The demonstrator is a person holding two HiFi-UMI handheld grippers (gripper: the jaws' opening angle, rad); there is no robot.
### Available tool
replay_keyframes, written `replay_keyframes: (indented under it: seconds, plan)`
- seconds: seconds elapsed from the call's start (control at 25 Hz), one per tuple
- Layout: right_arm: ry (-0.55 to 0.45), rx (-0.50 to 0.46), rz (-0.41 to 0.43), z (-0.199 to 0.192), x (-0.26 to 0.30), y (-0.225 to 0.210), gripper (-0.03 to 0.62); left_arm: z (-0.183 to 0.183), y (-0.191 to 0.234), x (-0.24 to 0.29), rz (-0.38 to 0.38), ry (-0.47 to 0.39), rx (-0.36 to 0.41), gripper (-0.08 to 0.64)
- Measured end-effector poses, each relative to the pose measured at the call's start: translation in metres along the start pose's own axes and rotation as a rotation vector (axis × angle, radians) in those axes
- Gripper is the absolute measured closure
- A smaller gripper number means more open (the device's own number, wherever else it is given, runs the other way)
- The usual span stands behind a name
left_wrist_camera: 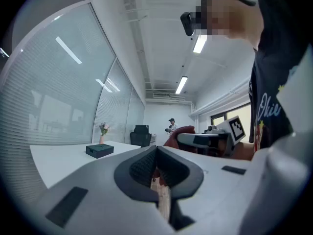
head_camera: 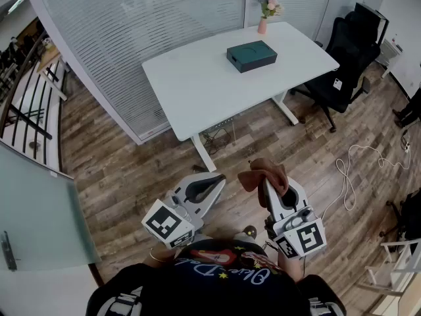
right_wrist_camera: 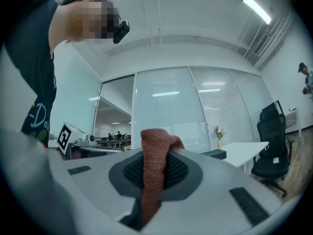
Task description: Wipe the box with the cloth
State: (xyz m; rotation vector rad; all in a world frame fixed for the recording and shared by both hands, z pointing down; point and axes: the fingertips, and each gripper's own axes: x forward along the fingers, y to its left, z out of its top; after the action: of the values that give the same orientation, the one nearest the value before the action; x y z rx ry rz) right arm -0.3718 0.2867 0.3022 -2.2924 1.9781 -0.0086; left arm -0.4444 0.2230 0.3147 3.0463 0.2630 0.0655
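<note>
A dark green box [head_camera: 252, 55] lies on the white table [head_camera: 197, 84], far ahead of both grippers; it also shows small in the left gripper view [left_wrist_camera: 100, 151] and just past the jaws in the right gripper view [right_wrist_camera: 213, 153]. My right gripper [head_camera: 268, 184] is shut on a reddish-brown cloth [head_camera: 264, 174], which bunches above the jaws and hangs down between them [right_wrist_camera: 154, 173]. My left gripper [head_camera: 209, 184] is shut with nothing in it [left_wrist_camera: 157, 173]. Both are held close to my body, above the wooden floor.
A pink vase with flowers [head_camera: 264, 15] stands at the table's far edge. A black office chair [head_camera: 345, 58] sits right of the table. White cable [head_camera: 355, 170] loops on the floor at right. Glass partitions with blinds [head_camera: 131, 45] run along the left.
</note>
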Motion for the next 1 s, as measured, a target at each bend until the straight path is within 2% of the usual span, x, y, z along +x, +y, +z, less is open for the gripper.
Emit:
replay_keyframes:
  seconds: [0.32,0.56,1.0]
  plan:
    - [-0.010,-0.007,-0.005,0.004,-0.010,-0.015,0.558,0.001,-0.005,0.015,0.009,-0.013,-0.005,0.557]
    - [-0.069,0.041,-0.018,0.016,-0.021,-0.035,0.558,0.001,-0.012,0.030,0.014,-0.019,-0.002,0.557]
    - [-0.049,0.018,-0.002,0.015,-0.055,-0.076,0.557,-0.006,-0.042,0.075,0.024,-0.012,-0.014,0.557]
